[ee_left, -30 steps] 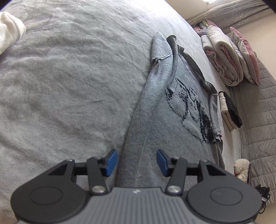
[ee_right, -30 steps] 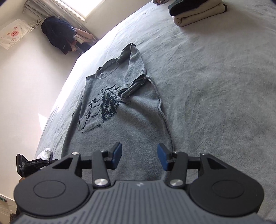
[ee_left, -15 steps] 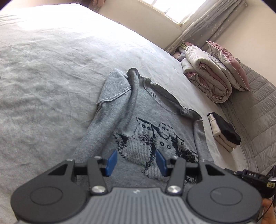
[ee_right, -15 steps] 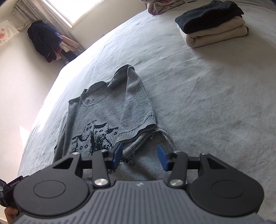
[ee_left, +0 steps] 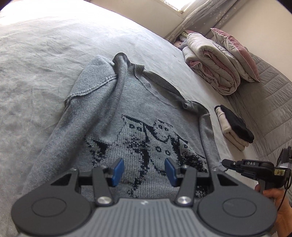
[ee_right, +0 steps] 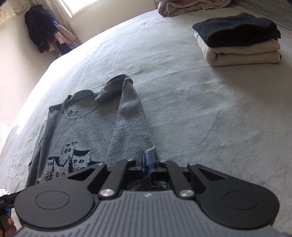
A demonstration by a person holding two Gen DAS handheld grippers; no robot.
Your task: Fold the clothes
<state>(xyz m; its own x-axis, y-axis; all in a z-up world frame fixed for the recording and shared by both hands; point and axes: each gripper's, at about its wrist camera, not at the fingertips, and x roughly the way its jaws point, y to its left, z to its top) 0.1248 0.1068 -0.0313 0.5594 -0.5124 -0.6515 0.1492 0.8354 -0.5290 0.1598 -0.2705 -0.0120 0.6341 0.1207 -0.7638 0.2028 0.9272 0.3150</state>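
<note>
Now right gripper (ee_right: 146, 162) jaws clamped on grey sweater (ee_left: 146, 116) hem edge, ready to fold; left gripper (ee_left: 144, 170) jaws open above print, sweater flat mid-bed (ee_right: 200, 109).

This is a bedroom in someone's home. A wide bed (ee_right: 182, 102) covered in a grey sheet is taking up nearly the whole room. At its far edge a rolled duvet (ee_left: 211, 73) and a pink cushion (ee_left: 237, 54) are leaning against a quilted grey headboard (ee_left: 270, 109). Daylight is coming through a window (ee_right: 80, 5) with pale curtains (ee_left: 206, 16) hanging beside it. In the corner by the cream wall, dark and pink garments (ee_right: 43, 34) are hanging in a bunch. Near the headboard edge, a small stack of folded clothes (ee_right: 237, 42) is sitting on the sheet, and a grey knitted sweater (ee_left: 138, 113) is lying spread out in the middle.
</note>
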